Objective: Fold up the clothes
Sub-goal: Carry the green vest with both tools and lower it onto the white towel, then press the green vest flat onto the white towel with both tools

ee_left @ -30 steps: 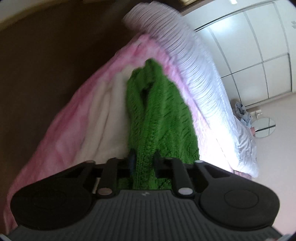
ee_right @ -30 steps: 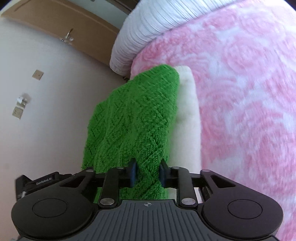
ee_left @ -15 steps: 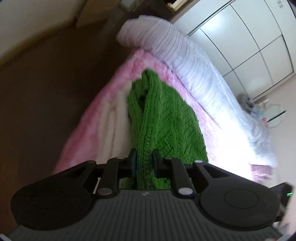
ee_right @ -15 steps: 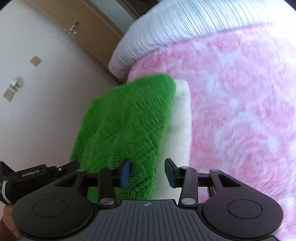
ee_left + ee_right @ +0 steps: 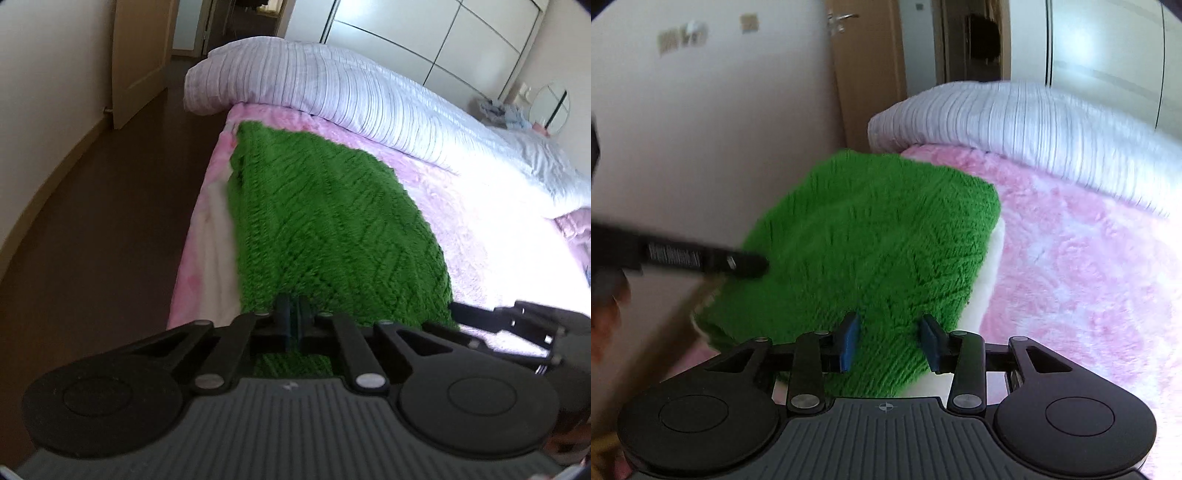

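Left wrist view: left gripper has its two fingers pressed together on the near edge of the green knitted sweater, which lies spread flat along the edge of the pink blanket on the bed, with a white striped duvet bunched beyond it. Right wrist view: right gripper hangs over the sweater's near end with its blue pads spread apart and gripping nothing; a cream-white layer shows at the sweater's edge, possibly another garment, though motion blur prevents confirmation.
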### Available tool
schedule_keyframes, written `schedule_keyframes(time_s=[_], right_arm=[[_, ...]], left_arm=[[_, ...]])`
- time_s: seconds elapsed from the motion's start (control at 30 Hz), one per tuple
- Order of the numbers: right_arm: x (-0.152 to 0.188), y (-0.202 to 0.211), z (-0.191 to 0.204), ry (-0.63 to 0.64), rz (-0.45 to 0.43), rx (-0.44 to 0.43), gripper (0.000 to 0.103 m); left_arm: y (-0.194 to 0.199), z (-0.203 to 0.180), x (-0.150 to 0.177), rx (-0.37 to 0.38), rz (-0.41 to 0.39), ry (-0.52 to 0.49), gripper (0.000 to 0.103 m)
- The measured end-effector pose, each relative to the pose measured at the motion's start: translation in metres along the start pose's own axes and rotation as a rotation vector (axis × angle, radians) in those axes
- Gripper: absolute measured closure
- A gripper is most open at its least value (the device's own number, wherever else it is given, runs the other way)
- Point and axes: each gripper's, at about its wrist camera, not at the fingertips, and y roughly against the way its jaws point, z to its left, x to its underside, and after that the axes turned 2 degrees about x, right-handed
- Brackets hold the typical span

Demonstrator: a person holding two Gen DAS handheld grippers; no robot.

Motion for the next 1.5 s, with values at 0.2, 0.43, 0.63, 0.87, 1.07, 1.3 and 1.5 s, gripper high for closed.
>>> schedule_keyframes(time_s=[0.2, 0.43, 0.63, 0.87, 1.07, 1.3, 1.5], right_arm=[[0.010, -0.001, 0.036, 0.014, 0.006, 0.171, 0.062], [-0.060, 0.010, 0.003, -0.208, -0.036, 0.163, 0.062], [-0.087, -0.047, -0.010, -0.259, -0.004, 0.184, 0.062], [-0.058, -0.065, 0.001, -0.126, 0.041, 0.223, 0.062], [-0.098, -0.043, -0.020, -0.176, -0.061, 0.221, 0.062], [-0.128, -0.108, -0.060, -0.287, 0.010, 0.139, 0.062], [-0.109, -0.141, -0.055, -0.202, 0.107, 0.138, 0.062]], left_arm=[[0.001, 0.003, -0.001, 0.003, 0.002, -0.007, 0.098], [0.011, -0.007, -0.061, 0.040, -0.037, -0.097, 0.097], [-0.040, 0.008, -0.076, 0.072, 0.029, -0.180, 0.097], [-0.050, 0.051, -0.056, 0.132, -0.004, 0.002, 0.100], [-0.052, 0.041, -0.111, 0.139, -0.084, -0.094, 0.100], [-0.107, 0.043, -0.124, 0.123, -0.004, -0.191, 0.097], [-0.112, 0.053, -0.110, 0.119, -0.021, -0.148, 0.096]])
